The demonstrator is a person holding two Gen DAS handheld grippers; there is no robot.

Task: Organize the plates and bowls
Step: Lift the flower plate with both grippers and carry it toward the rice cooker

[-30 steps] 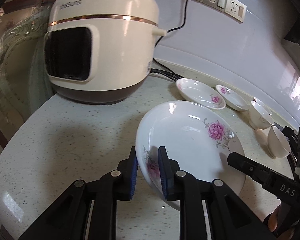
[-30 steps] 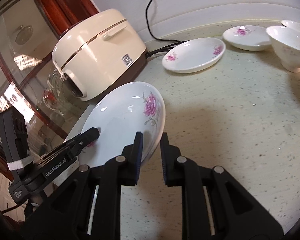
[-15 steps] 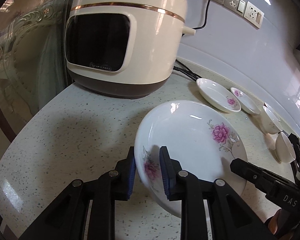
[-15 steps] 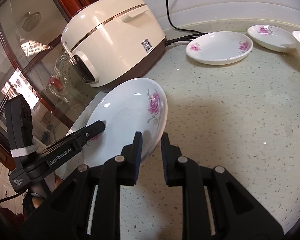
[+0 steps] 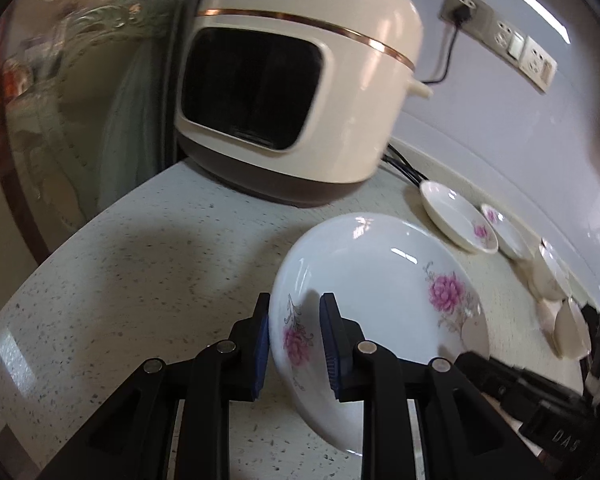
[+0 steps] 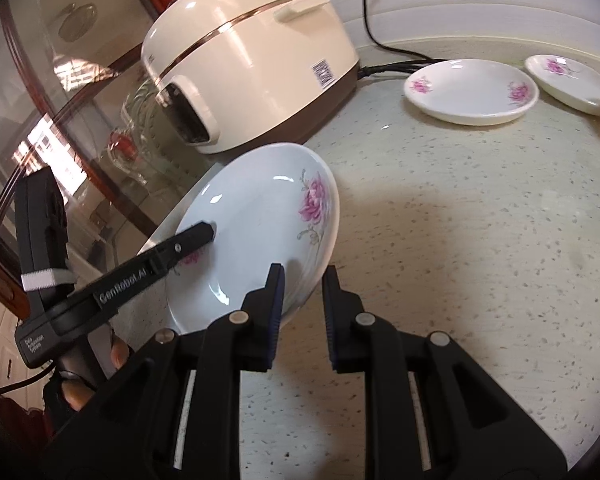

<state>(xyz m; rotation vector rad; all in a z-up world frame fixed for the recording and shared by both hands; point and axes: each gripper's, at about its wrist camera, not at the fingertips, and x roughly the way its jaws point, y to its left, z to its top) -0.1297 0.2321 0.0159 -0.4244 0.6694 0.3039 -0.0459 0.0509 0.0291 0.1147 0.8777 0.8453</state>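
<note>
A large white plate (image 5: pixel 380 280) with pink flowers hangs tilted above the speckled counter (image 5: pixel 140 280), held at two opposite edges. My left gripper (image 5: pixel 295 304) is shut on its near rim, one pad inside the dish and one behind it. In the right wrist view the same plate (image 6: pixel 260 232) has its right rim pinched by my right gripper (image 6: pixel 304 276), which is shut on it. The left gripper's finger (image 6: pixel 180 244) reaches across the plate's far side. The right gripper's black finger (image 5: pixel 520 380) shows at the lower right of the left wrist view.
A cream rice cooker (image 5: pixel 300 92) stands close ahead at the counter's left end, with cables behind it. Two small flowered plates (image 6: pixel 472 92) (image 6: pixel 572 80) lie along the wall, and two bowls (image 5: pixel 548 268) (image 5: pixel 572 328) beyond them. A glass cabinet door (image 5: pixel 60 100) borders the counter's left edge.
Both grippers have carried the plate leftward toward the rice cooker, which now looms larger. The small plates and bowls have slid toward the right edge of both views.
</note>
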